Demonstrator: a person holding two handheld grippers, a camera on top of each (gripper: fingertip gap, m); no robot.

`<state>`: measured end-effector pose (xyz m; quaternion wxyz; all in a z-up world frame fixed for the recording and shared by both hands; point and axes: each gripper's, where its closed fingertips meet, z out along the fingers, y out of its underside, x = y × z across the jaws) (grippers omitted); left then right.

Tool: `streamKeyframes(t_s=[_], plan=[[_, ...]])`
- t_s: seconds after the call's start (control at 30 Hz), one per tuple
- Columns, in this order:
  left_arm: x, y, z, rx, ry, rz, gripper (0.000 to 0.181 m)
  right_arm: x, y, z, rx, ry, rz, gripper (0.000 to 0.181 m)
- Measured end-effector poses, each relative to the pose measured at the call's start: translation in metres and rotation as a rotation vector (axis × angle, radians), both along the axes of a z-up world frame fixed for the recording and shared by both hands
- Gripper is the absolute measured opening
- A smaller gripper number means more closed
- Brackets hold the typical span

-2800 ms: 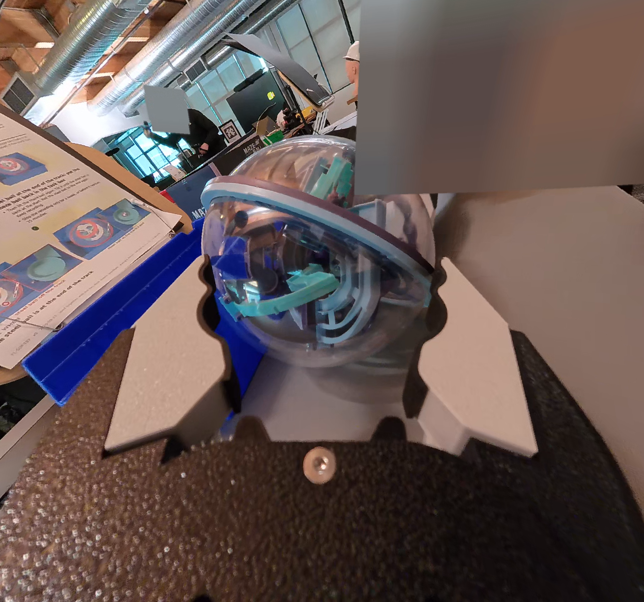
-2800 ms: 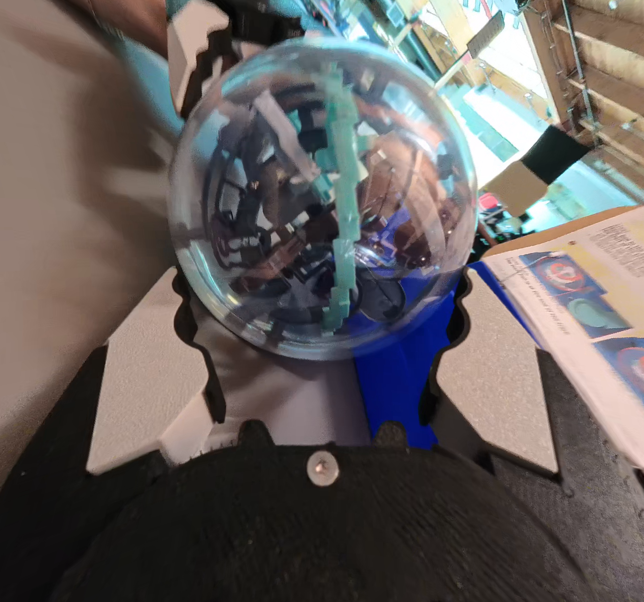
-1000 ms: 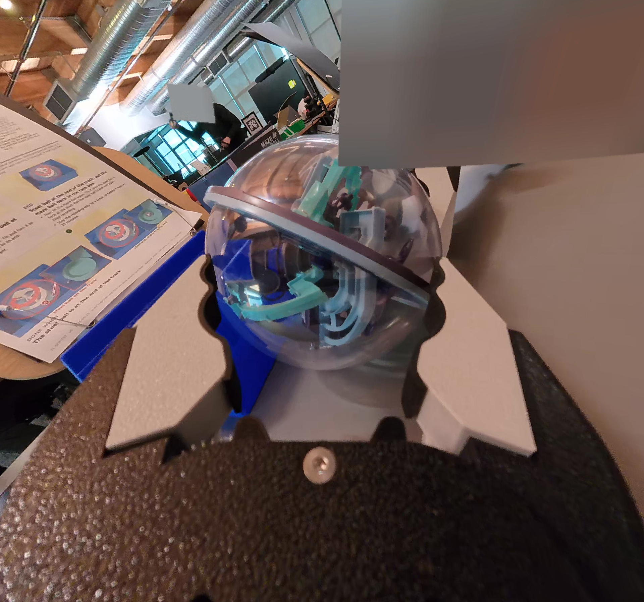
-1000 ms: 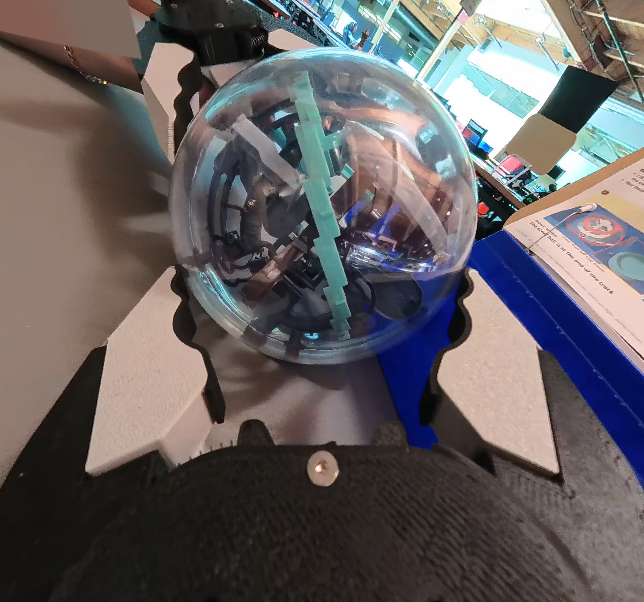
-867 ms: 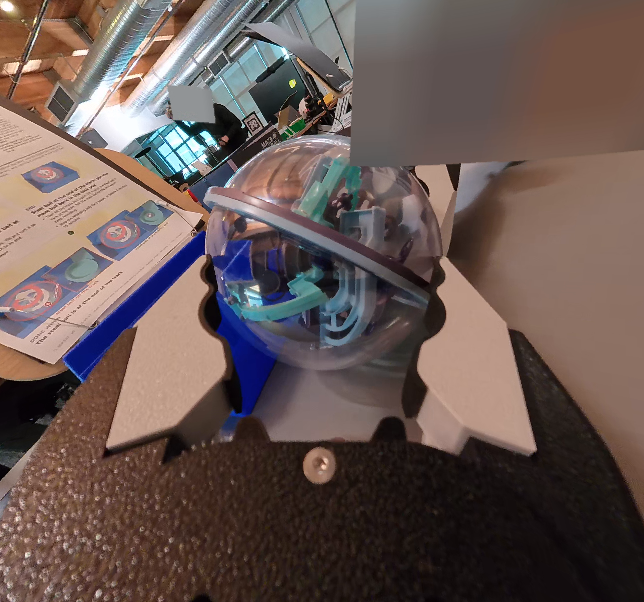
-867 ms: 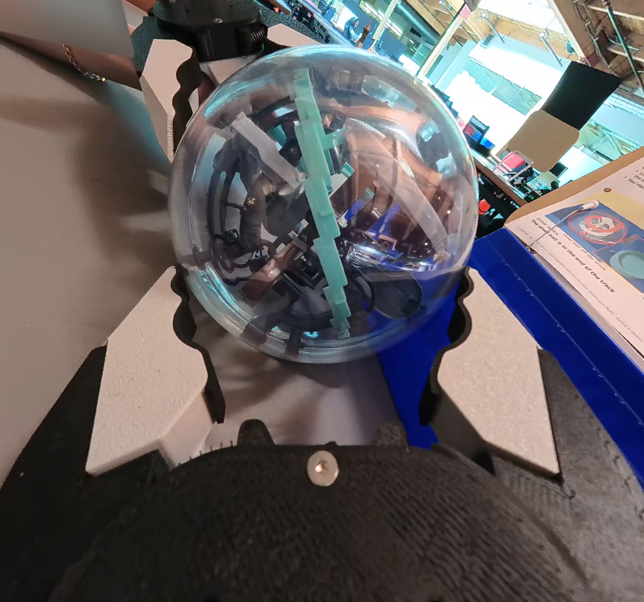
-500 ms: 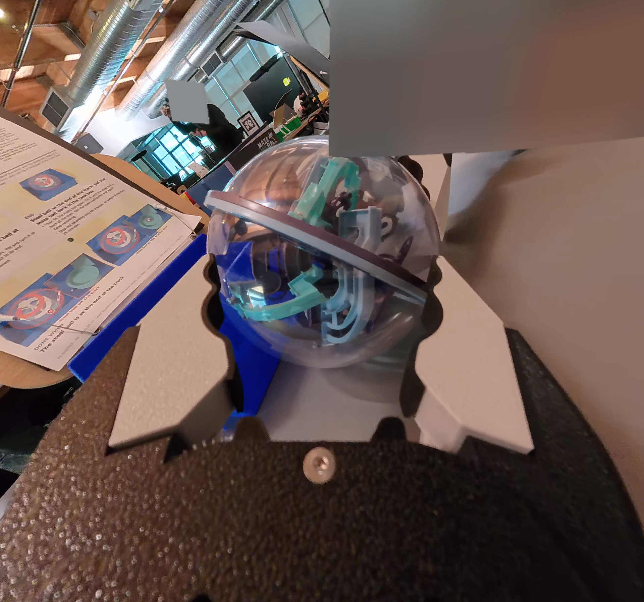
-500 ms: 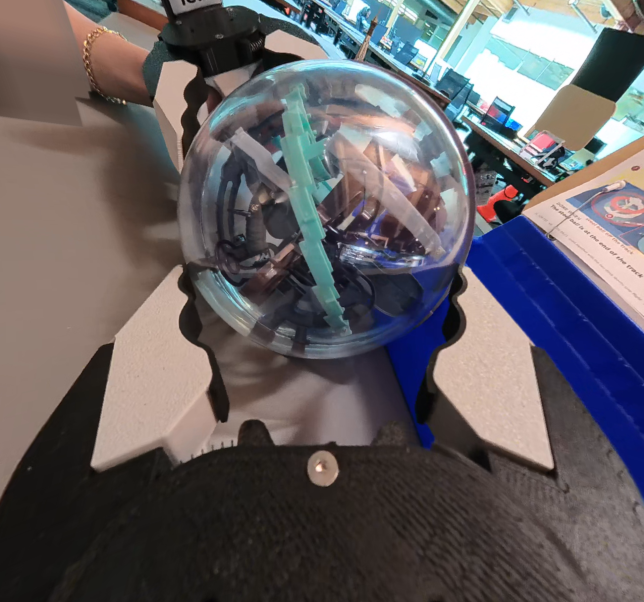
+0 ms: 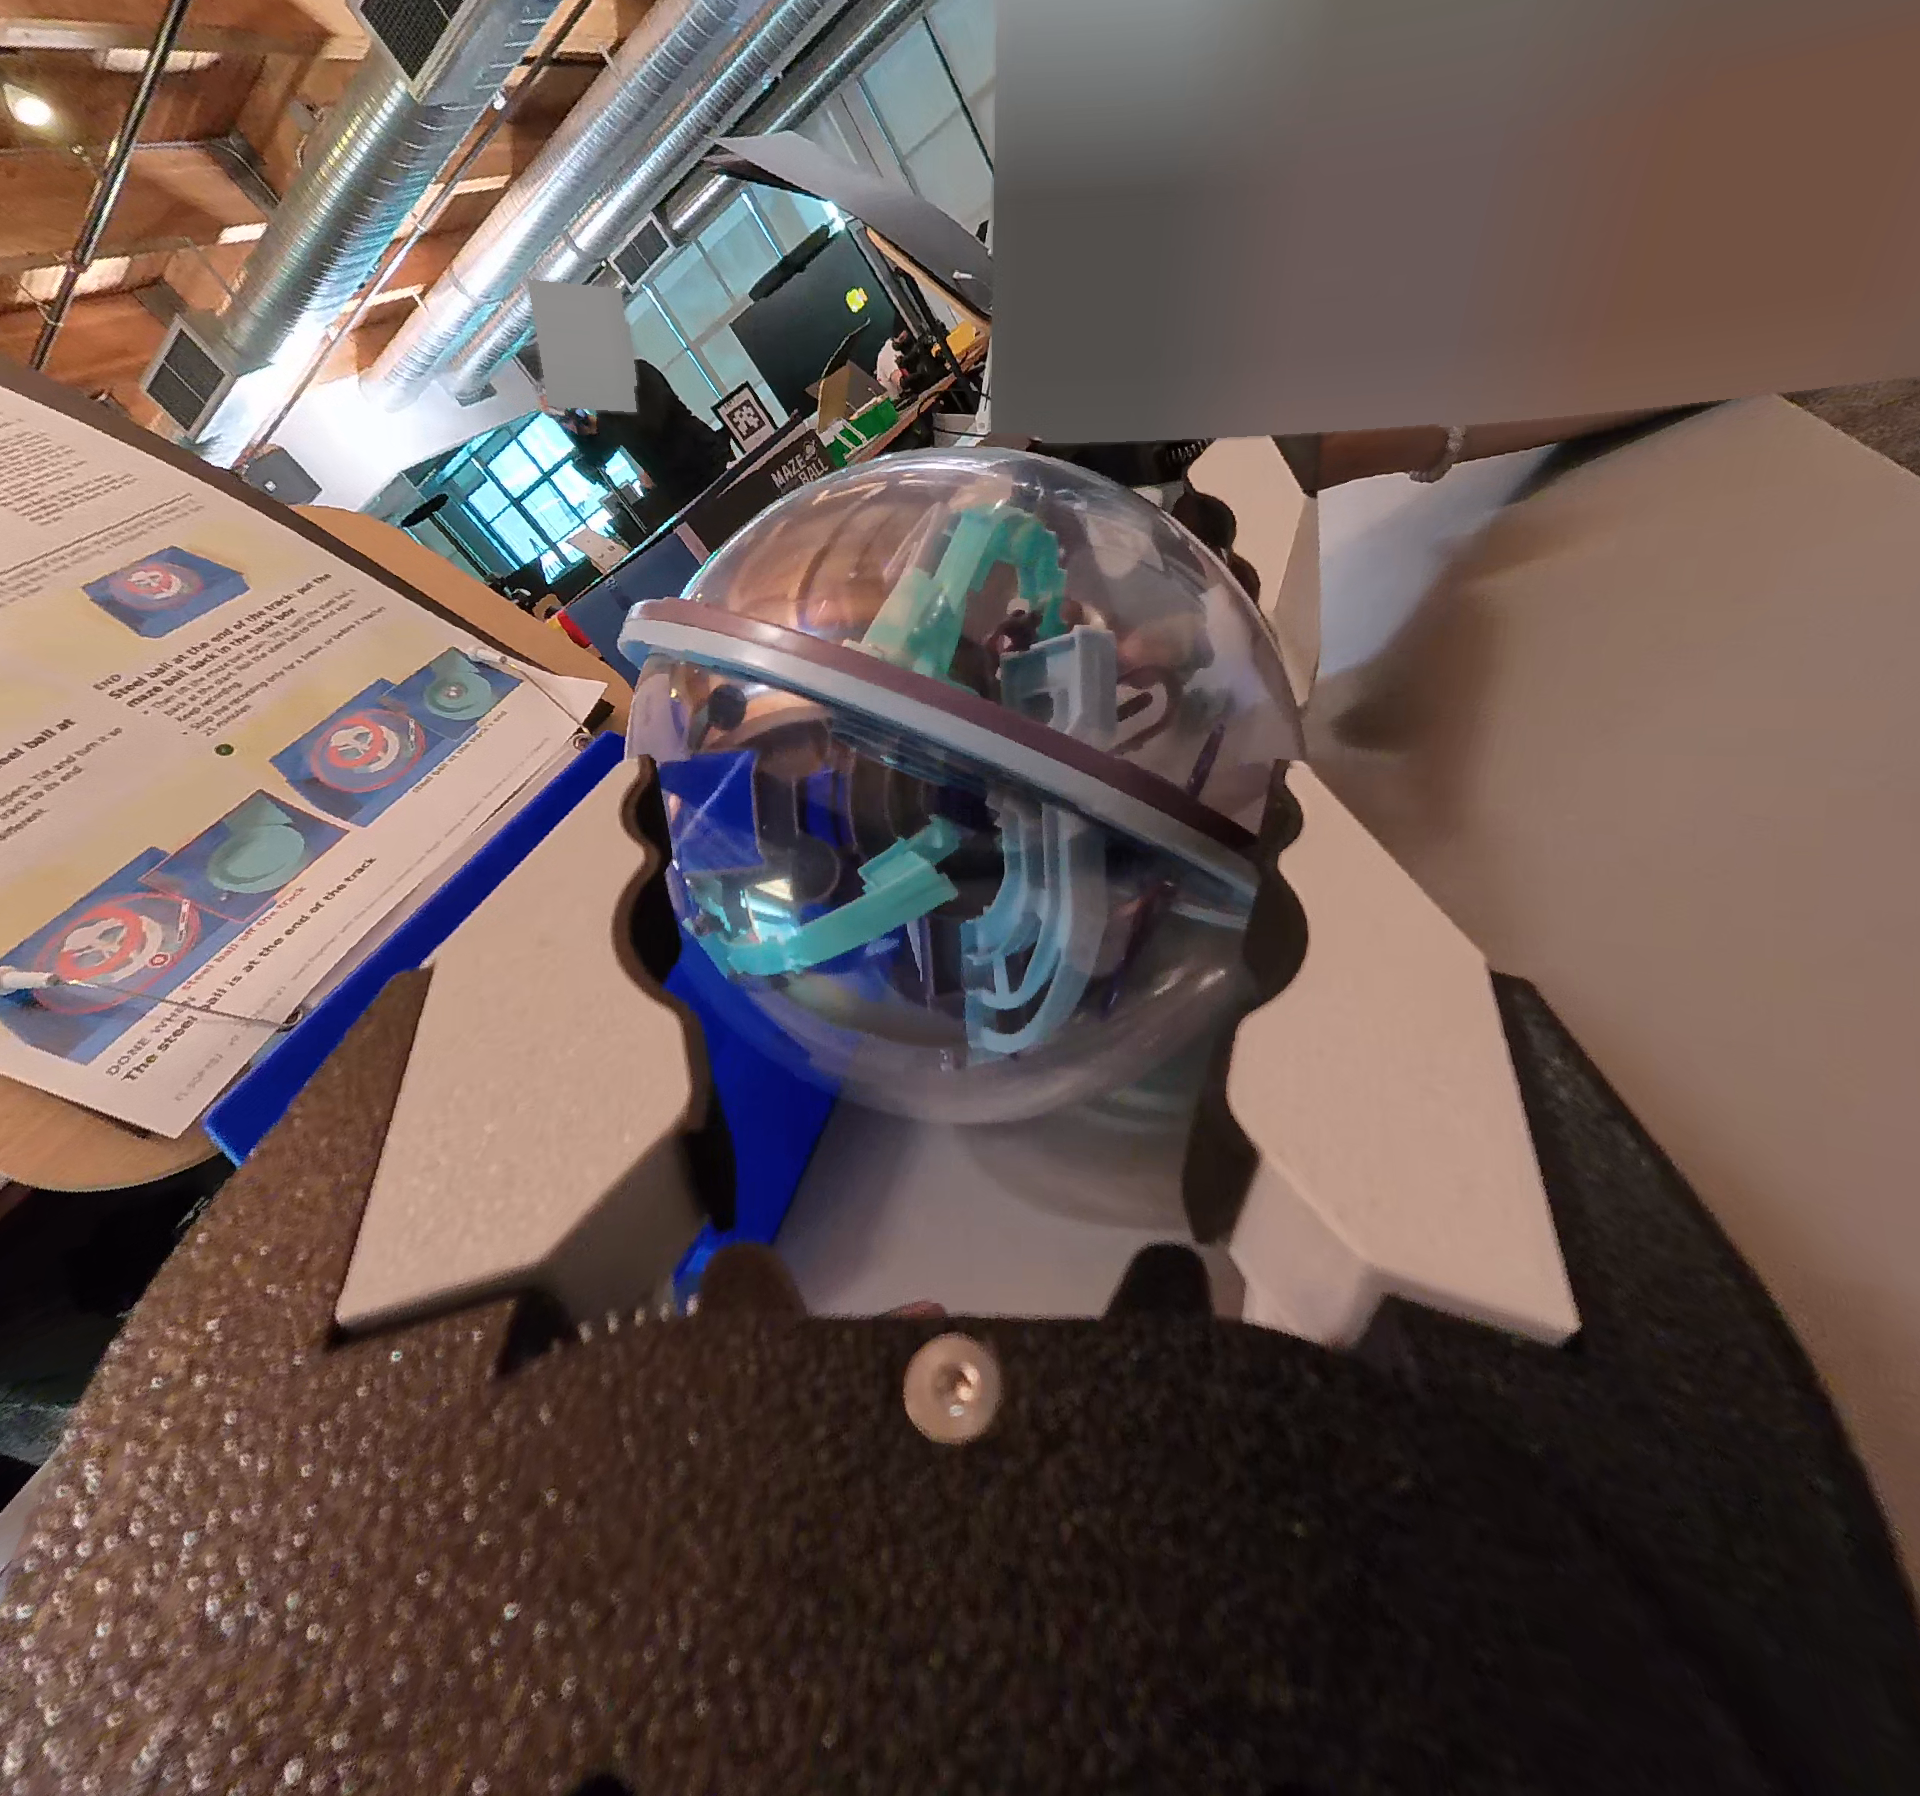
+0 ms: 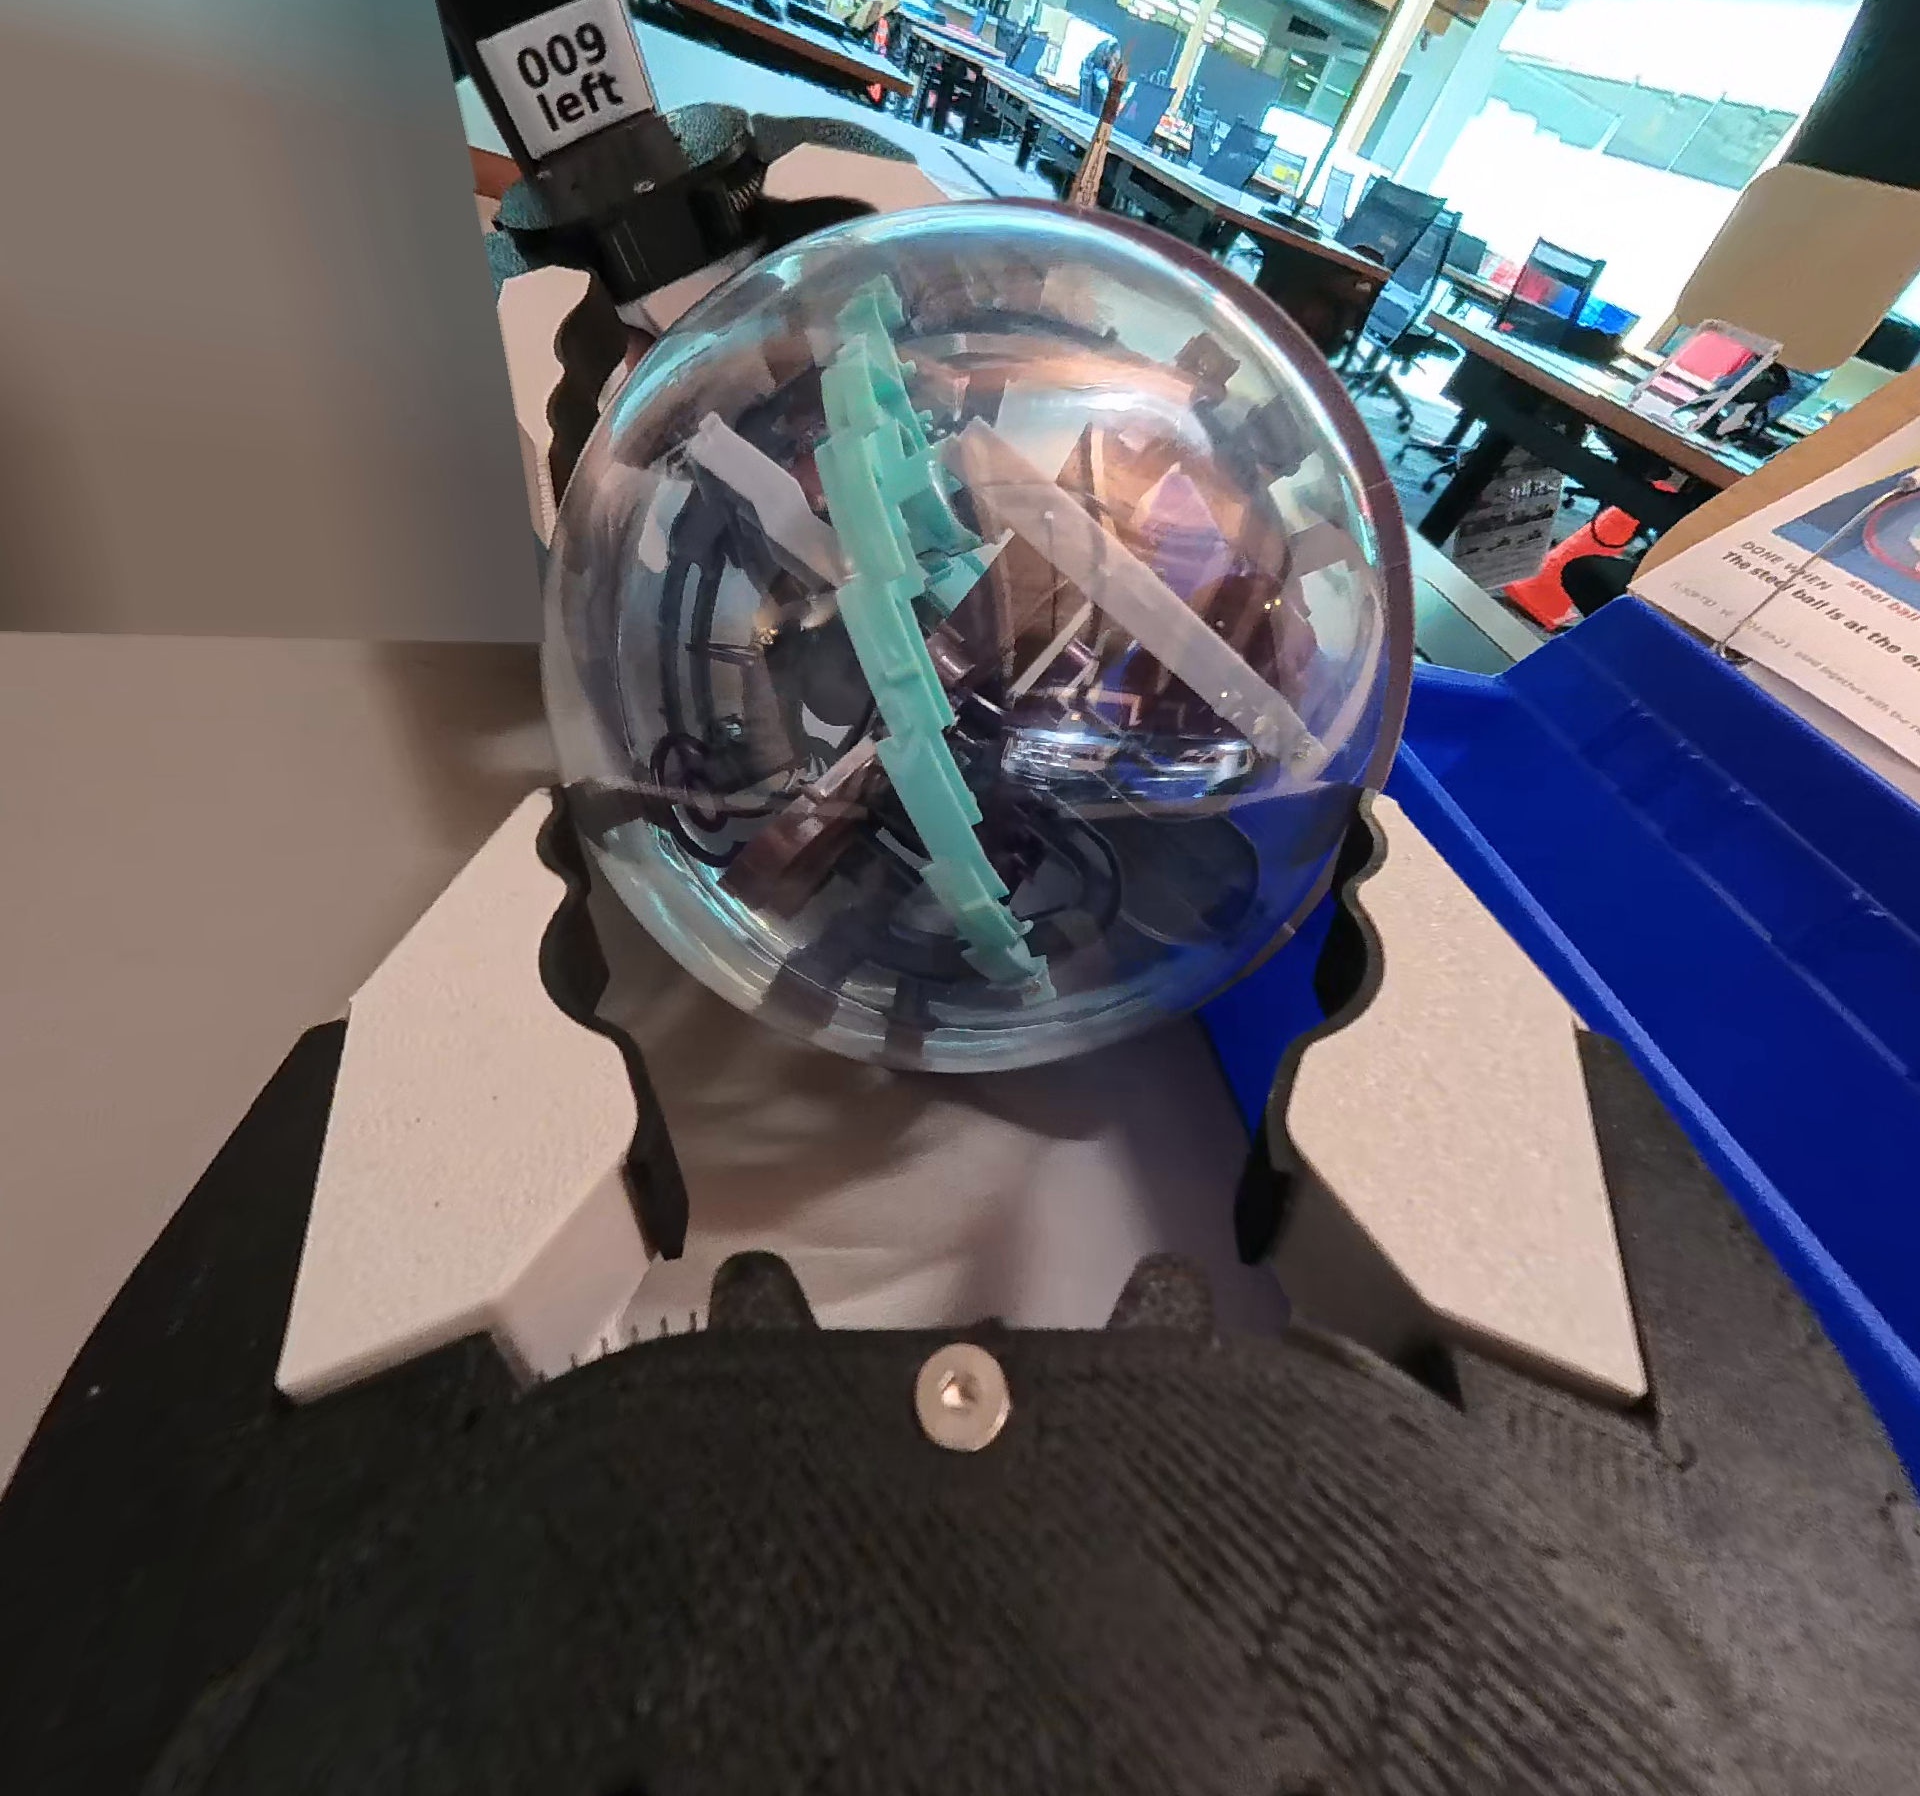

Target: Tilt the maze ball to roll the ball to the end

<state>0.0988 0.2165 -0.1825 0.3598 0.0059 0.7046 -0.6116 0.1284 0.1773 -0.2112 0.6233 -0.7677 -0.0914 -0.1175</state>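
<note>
The maze ball [image 9: 966, 790] is a clear sphere with teal, light-blue and dark tracks inside and a purple-and-grey band round its middle. It is held in the air over the grey table [image 9: 1621, 707]. My left gripper [image 9: 961, 811] is shut on it, one finger on each side. My right gripper [image 10: 961, 811] is shut on the same maze ball [image 10: 966, 634] from the opposite side. In the right wrist view the left gripper [image 10: 623, 219] shows behind the ball. I cannot make out the small steel ball among the tracks.
A blue bin [image 9: 499, 925] stands beside the ball and also shows in the right wrist view [image 10: 1662, 863]. An instruction sheet [image 9: 208, 707] on a brown board leans over the bin. A person's wrist [image 9: 1382, 468] shows behind the ball. Desks and chairs fill the room behind.
Both grippers have kept their hold and turned the maze ball together. The right wrist view has swung up toward level, and the teal track inside has changed angle.
</note>
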Motion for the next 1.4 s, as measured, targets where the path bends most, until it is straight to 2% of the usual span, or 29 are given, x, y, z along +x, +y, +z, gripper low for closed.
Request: streamKeyframes(t_s=[0.27,0.5,0.8,1.1,1.2,1.3,1.4], plan=[[0.001,0.001,0.000,0.010,-0.026,0.016,0.106,0.003,0.001,0.001,0.012,0.014,-0.015,0.140],[0.002,0.000,-0.002,0.015,-0.030,0.031,0.107,0.004,0.000,0.006,0.036,-0.082,-0.019,0.142],[0.004,0.000,-0.003,-0.017,0.011,0.027,0.106,0.002,-0.004,0.015,0.064,-0.109,-0.010,0.143],[0.004,0.000,-0.003,-0.029,0.027,0.024,0.103,0.005,-0.008,0.031,0.145,-0.080,-0.021,0.149],[0.004,0.000,-0.003,-0.038,0.037,0.022,0.103,0.006,-0.006,0.027,0.149,-0.034,-0.016,0.150],[0.003,-0.001,-0.002,-0.031,0.022,0.025,0.103,0.005,-0.005,0.024,0.134,-0.032,-0.012,0.148],[0.004,0.000,-0.003,-0.034,0.020,0.036,0.104,0.000,-0.004,0.019,0.117,-0.024,0.020,0.137]])
